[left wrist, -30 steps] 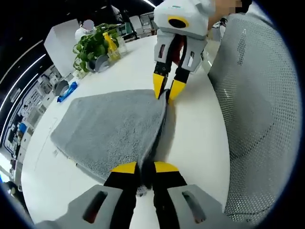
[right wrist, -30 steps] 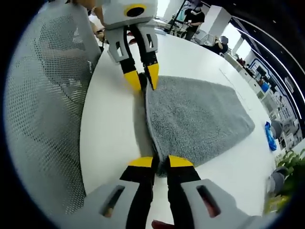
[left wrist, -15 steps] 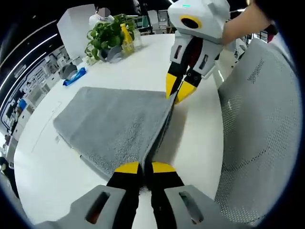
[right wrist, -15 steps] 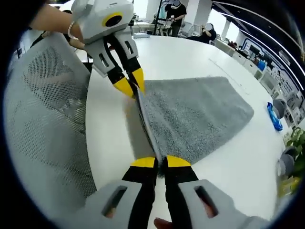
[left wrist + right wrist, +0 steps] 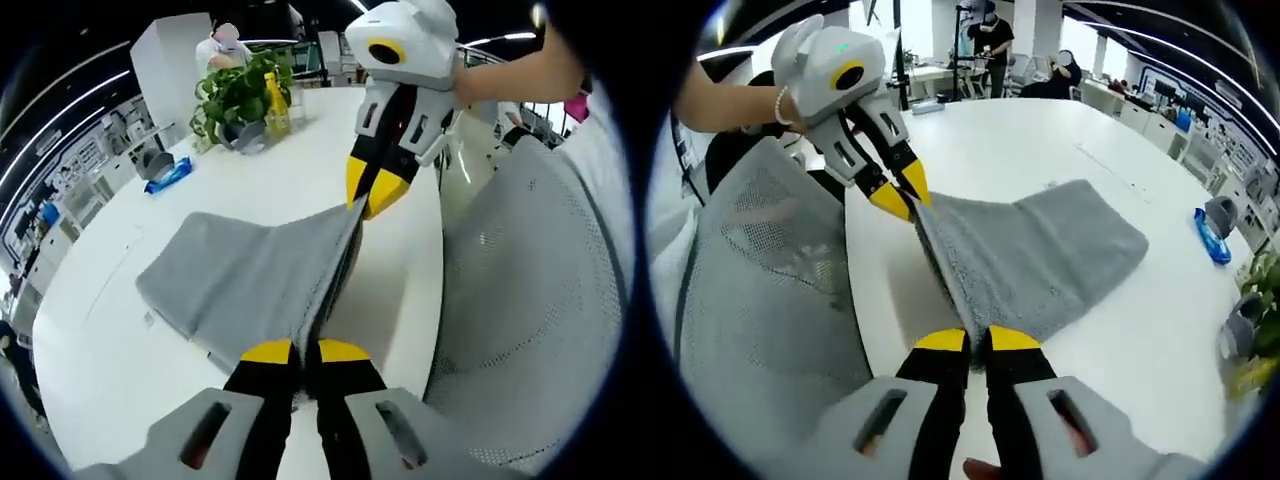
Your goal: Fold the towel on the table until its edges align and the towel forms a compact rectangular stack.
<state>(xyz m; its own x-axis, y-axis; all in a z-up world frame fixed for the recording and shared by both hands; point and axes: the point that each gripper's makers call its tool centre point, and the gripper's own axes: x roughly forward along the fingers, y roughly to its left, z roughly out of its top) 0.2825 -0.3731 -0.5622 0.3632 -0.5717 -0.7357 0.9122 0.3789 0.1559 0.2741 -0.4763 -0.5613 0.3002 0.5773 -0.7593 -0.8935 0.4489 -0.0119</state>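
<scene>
The left gripper (image 5: 294, 352) and right gripper (image 5: 976, 340) are each clamped on a corner of the grey towel (image 5: 255, 280), holding its near edge taut above the desk (image 5: 110, 370). That grip seems meant to carry this edge over for a fold; the far part lies mid-desk, short of the plant (image 5: 237, 92).

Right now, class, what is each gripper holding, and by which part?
Both hold the towel by its near edge, one corner each, with jaws shut.
</scene>
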